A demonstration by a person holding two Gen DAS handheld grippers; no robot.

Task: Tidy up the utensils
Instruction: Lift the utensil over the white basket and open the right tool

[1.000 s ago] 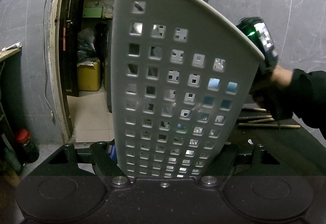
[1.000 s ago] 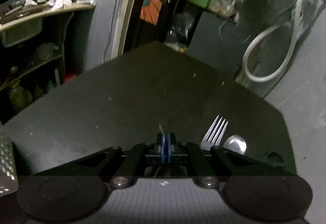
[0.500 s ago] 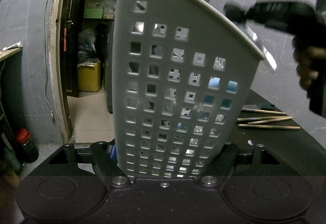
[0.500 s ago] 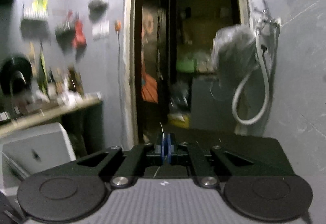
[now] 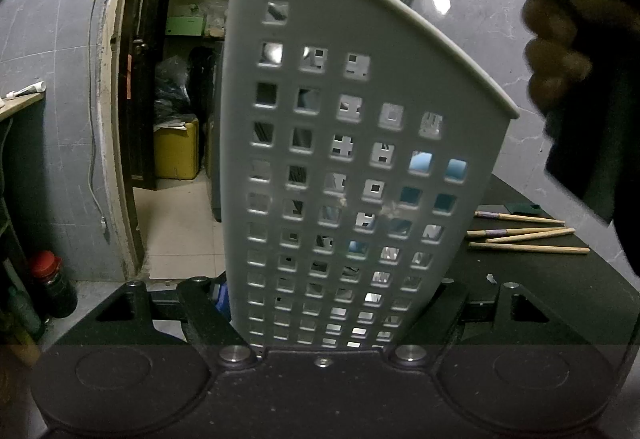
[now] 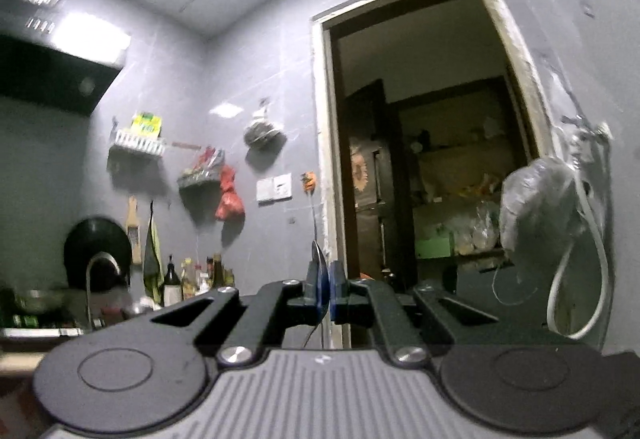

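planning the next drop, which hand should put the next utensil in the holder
Right. The right gripper is already shut on a thin metal utensil, and its hand is raised beside the holder's rim. The left gripper is busy gripping the holder.

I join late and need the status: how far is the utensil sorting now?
Done: cannot tell; the holder's contents are unclear. In hand: left tool grips the white perforated holder; right tool pinches a thin metal utensil, seen edge-on. Left: four chopsticks on the dark table.
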